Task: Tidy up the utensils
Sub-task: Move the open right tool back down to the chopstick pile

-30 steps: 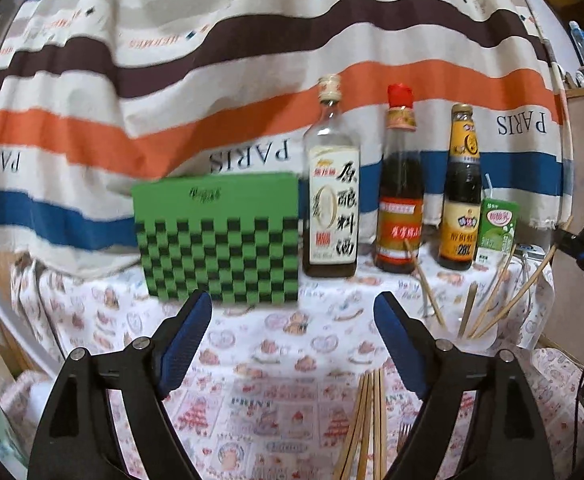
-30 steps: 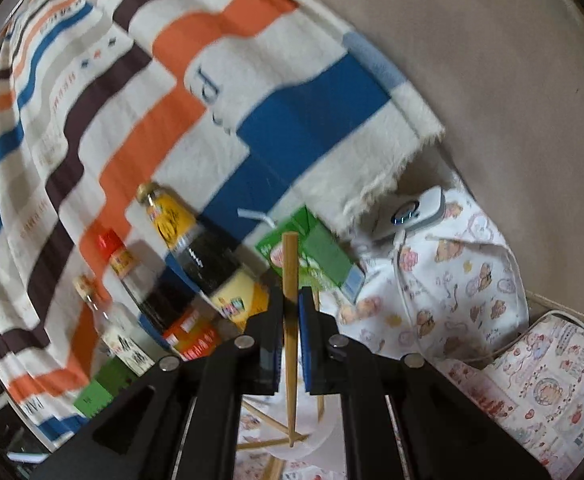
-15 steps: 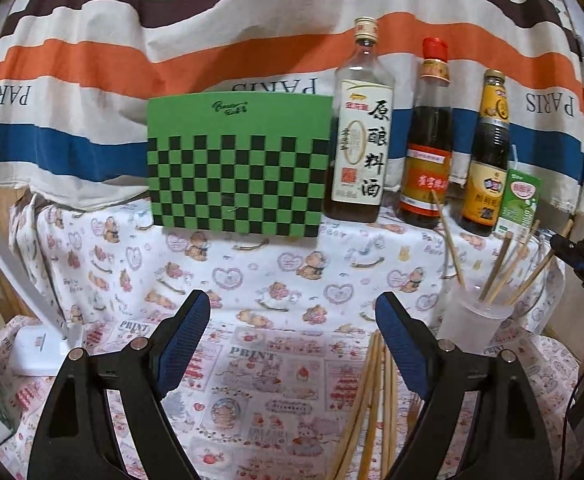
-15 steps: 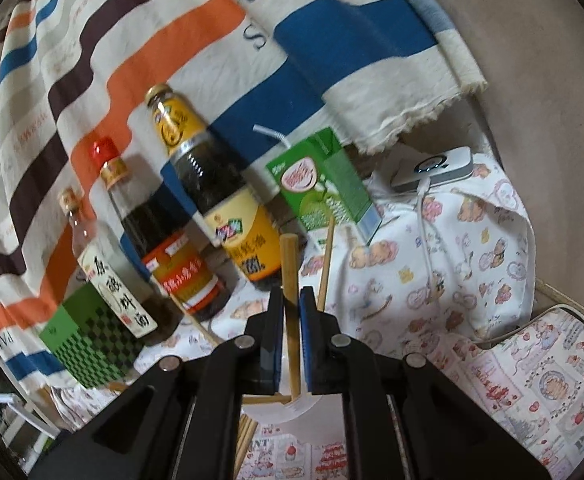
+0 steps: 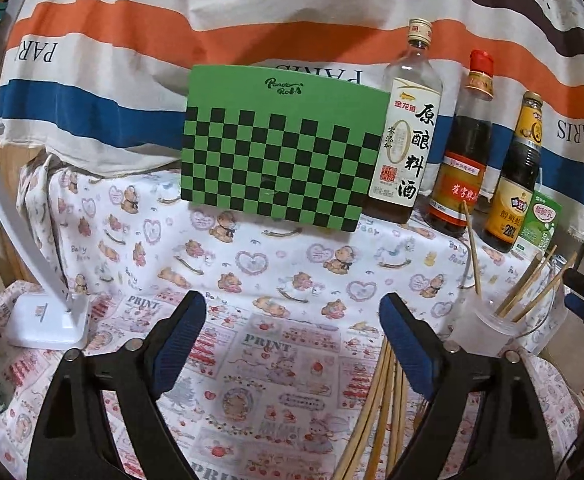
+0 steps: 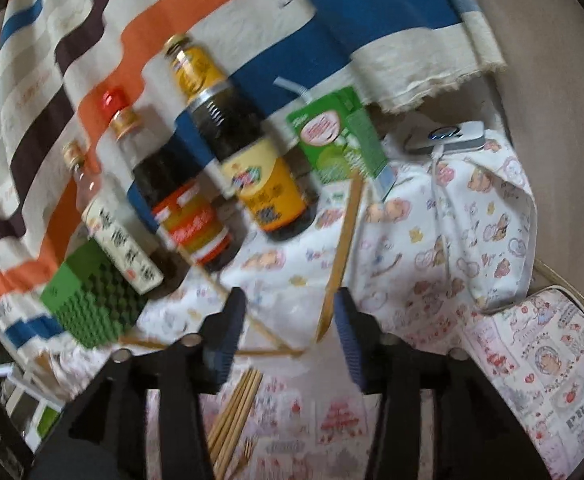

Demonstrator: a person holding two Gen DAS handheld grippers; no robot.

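Right now my right tool (image 6: 289,328) is opening its jaws, and the chopstick (image 6: 342,256) between them leans free against the right finger, its lower end dropping toward the cup (image 5: 482,326); the pads are not pressing it. Just past the tips, more chopsticks cross low in that blurred view. Beyond them stand three bottles (image 6: 247,152) and a green carton (image 6: 340,140), with a white gadget (image 6: 448,138) farther right on the printed cloth (image 6: 432,240).

My left tool (image 5: 292,344) is spread wide and opening further, with nothing between its fingers. Under its right finger lies a bundle of loose chopsticks (image 5: 376,408) on the counter (image 5: 275,264). To the right the cup holds several chopsticks upright and tilted, and the right tool shows just beside it at the frame edge. Behind stand a green checkered board (image 5: 279,152), the bottles and the striped cloth (image 5: 171,40). A white lamp base (image 5: 47,320) sits at far left.
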